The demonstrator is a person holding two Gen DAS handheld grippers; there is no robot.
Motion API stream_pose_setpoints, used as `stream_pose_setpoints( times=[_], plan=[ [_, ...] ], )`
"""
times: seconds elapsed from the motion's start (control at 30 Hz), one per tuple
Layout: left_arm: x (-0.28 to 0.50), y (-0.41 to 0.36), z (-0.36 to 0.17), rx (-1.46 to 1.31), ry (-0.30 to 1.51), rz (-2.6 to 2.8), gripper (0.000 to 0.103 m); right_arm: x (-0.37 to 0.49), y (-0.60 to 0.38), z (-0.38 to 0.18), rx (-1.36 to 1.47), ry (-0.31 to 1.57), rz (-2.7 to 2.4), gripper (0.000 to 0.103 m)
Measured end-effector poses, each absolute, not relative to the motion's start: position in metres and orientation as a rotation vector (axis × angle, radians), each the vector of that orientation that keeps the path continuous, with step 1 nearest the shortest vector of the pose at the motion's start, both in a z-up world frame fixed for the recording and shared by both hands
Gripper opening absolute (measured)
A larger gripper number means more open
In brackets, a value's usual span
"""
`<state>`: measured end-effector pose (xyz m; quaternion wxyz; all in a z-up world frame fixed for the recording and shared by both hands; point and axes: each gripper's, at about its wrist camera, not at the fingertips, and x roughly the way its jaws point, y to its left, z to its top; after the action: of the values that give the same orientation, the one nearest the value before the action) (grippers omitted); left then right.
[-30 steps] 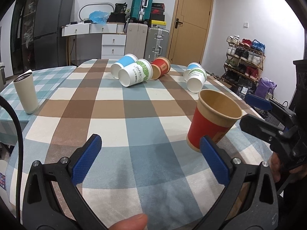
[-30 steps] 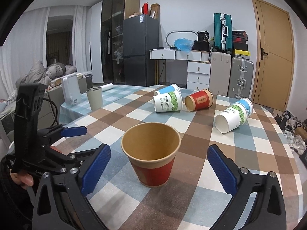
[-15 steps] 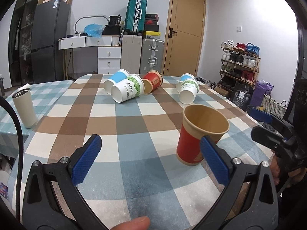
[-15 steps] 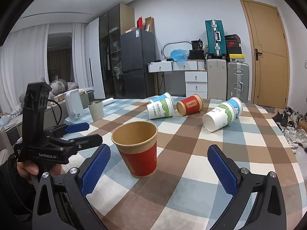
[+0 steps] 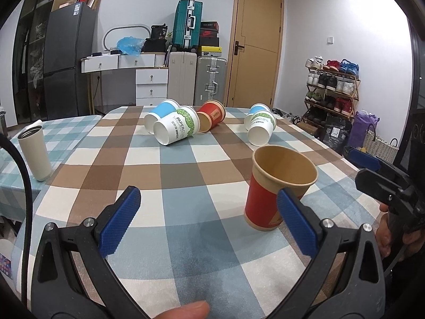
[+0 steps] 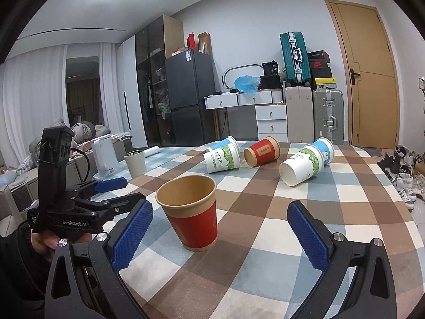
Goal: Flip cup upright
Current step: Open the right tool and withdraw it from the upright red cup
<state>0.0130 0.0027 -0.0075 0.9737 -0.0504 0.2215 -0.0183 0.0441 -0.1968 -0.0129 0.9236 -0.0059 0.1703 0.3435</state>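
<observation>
Cup (image 6: 191,212) stands upright on the checked table (image 6: 265,228), mouth to the ceiling, base flat on the cloth, long axis vertical! From the left wrist it (image 5: 276,186) sits a touch tilted in the fisheye, near the table's right edge.

Against half a second ago, the cup holds the same spot on the cloth, but both cameras have pulled back and tipped up: in the right view the ceiling lights now show and the cup sits lower between the fingers; in the left view it has slid further right, tucked behind the right-hand blue pad.

Looks: red paper wall, a tan kraft band under the rim, tan inside, rim round and uncrushed. No hand or pad touches it.

Left gripper (image 5: 209,220) is spread wide, blue pads far apart, gripping nothing; a thumb tip shows at the bottom edge. Right gripper (image 6: 225,231) is spread just as wide, the cup ahead of the gap and nearer its left pad, not touching. Each gripper shows in the other's view, at the side, in the person's hand.

Farther back, five more cups lie on their sides: two white-green (image 6: 221,158), two blue (image 5: 159,111), and a red one (image 6: 261,151) with its mouth toward the cameras. A beige tumbler (image 5: 34,152) stands upright at the left.
</observation>
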Motion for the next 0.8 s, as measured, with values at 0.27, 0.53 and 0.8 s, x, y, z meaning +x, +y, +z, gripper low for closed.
stream_pose_setpoints(
  times=[0.27, 0.53, 0.8],
  plan=[
    [0.0123, 0.0027, -0.0084, -0.095, 0.443, -0.034, 0.102, 0.0429, -0.1934, -0.0146, -0.032, 0.353, 0.710, 0.103],
    [0.0119, 0.0028, -0.0087, -0.095, 0.442, -0.036, 0.102, 0.0424, -0.1927, -0.0148, -0.033, 0.353, 0.712, 0.103],
    [0.0118, 0.0030, -0.0092, -0.096, 0.442, -0.037, 0.102, 0.0432, -0.1917, -0.0163, -0.035, 0.358, 0.713, 0.103]
  ],
)
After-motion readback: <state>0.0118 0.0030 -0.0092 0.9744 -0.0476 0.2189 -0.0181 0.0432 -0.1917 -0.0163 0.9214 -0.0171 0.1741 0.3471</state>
